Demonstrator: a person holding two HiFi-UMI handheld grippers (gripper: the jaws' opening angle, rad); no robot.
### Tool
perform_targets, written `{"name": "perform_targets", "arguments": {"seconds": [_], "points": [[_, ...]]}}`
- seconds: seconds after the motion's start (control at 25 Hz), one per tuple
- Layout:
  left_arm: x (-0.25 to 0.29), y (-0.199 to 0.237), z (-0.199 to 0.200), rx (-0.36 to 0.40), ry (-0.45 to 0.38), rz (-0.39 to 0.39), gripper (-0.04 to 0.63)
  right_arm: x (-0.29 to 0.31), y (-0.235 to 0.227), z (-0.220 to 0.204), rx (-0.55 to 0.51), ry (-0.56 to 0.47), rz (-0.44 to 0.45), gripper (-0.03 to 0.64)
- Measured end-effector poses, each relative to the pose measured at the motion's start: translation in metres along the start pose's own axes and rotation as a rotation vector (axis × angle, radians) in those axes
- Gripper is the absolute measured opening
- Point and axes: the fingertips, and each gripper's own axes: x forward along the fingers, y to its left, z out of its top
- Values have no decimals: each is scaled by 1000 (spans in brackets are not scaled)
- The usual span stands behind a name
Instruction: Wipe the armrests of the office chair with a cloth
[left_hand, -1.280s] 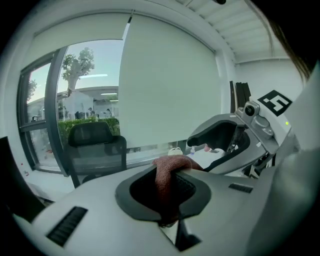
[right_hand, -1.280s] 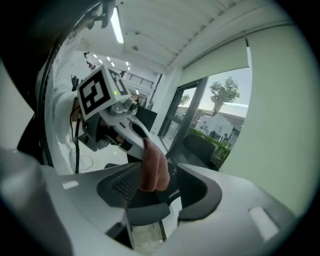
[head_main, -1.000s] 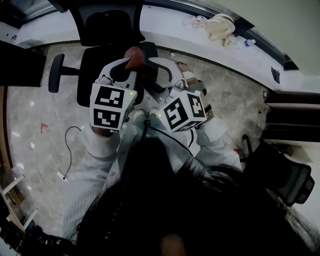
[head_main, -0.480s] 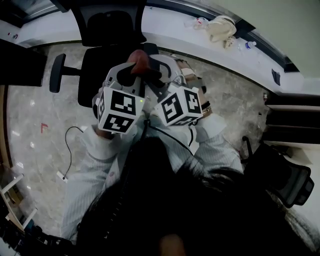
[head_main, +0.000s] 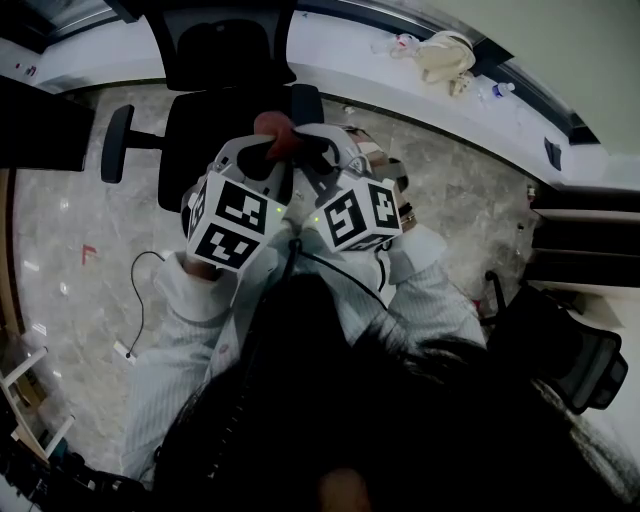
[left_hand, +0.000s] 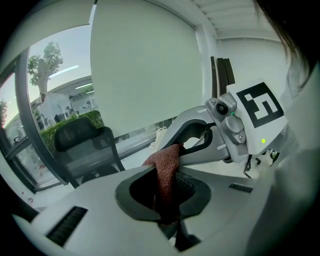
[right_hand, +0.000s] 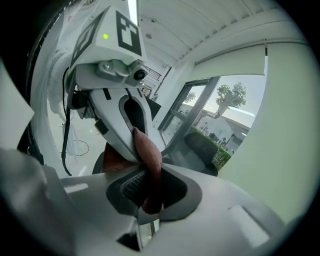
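Observation:
Both grippers meet above the black office chair's seat (head_main: 195, 135), and a reddish-brown cloth (head_main: 274, 127) is bunched between them. My left gripper (head_main: 262, 152) is shut on the cloth (left_hand: 166, 172), which hangs down through its jaws. My right gripper (head_main: 306, 150) has just been closing, and its pads now pinch the same cloth (right_hand: 149, 165). Each gripper view shows the other gripper head-on just beyond the cloth. The chair's left armrest (head_main: 116, 143) stands apart at the left. Another armrest (head_main: 306, 100) pokes out just behind the grippers.
The chair's backrest (head_main: 220, 45) is at the top. A white ledge (head_main: 340, 50) runs behind it and carries a cream bag (head_main: 442, 52) and a small bottle (head_main: 500, 88). A second dark chair (head_main: 570, 350) stands at the right. A cable (head_main: 140, 300) lies on the marble floor.
The left gripper has rolled and shifted a little right and down, close against the right one. The right gripper's jaws now sit closed on the cloth. The right hand kept its place.

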Motion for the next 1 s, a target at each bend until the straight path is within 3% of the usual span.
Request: {"name": "perform_targets", "arguments": {"seconds": [0.24,0.36,0.52,0.76,0.84,1.0], "points": [[-2,9,-2,-61,-60,-9,32,1,-12,-5,95,12,-37,26],[-8,15,-1,-115,-110,-22,57,-4,-26,-16,226,14,-59,26],[-17,31,-4,-169,-164,26,75,-24,-49,-29,435,-49,-95,26],[-34,65,-1,-356,-343,118,71,-48,-73,-53,828,-193,-104,26],[-34,71,-7,-436,-370,128,11,-47,-73,-66,894,-188,-109,26],[-27,74,-22,-521,-352,140,3,-29,-66,-92,928,-110,-92,26]]}}
